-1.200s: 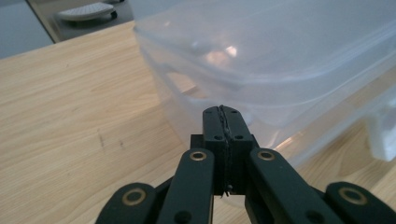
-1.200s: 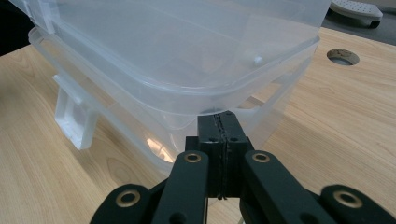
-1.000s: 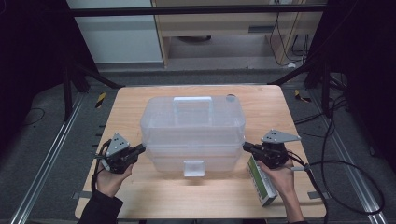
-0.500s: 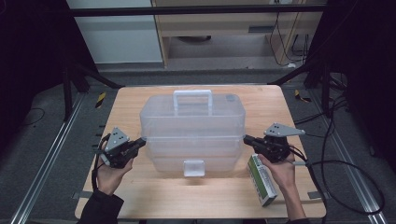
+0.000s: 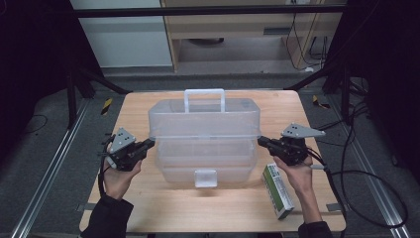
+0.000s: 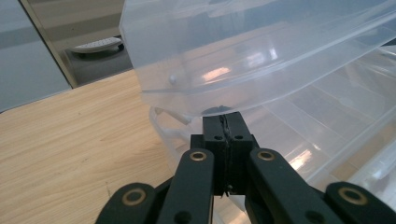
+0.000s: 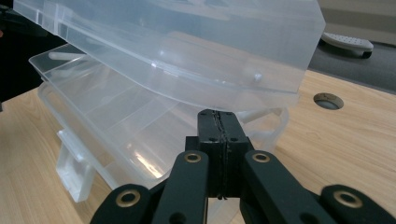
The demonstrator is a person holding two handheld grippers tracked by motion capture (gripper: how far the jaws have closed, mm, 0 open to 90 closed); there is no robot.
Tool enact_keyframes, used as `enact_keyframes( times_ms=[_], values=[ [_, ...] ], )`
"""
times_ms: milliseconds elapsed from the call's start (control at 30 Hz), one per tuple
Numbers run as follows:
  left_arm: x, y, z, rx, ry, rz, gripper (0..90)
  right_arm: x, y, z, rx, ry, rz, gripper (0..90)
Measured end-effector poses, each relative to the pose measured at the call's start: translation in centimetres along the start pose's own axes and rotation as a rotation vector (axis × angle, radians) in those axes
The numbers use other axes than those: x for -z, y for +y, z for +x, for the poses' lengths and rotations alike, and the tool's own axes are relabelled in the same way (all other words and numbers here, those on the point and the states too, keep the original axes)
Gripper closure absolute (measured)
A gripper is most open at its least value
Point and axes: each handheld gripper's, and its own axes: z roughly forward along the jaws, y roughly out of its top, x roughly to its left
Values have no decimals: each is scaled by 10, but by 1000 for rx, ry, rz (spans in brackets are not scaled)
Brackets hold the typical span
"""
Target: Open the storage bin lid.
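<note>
A clear plastic tiered box sits mid-table, its top section with handle lifted above an open inner tray; no contents are discernible. The left gripper and right gripper, jaws closed on nothing, tuck tips under the raised section's ends. The high view adds a green-and-white carton beside the right hand.
</note>
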Motion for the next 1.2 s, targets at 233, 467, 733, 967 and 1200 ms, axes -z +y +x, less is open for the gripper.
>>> enact_keyframes(
  times_ms=[233, 467, 733, 967, 1200],
  values=[
    [0, -3, -1, -7, 2, -1, 896, 0, 0, 0, 11, -2, 4, 900],
    [7, -9, 0, -24, 54, 16, 841, 0, -1, 2, 16, -9, 11, 900],
    [-6, -9, 2, -30, 94, 17, 699, 0, -1, 2, 18, -7, 15, 900],
    [-15, -4, 2, -35, 95, -1, 657, 0, -1, 2, 19, -6, 16, 900],
    [-17, -2, 3, -33, 99, -21, 656, 0, -1, 2, 20, -5, 17, 900]
  ],
)
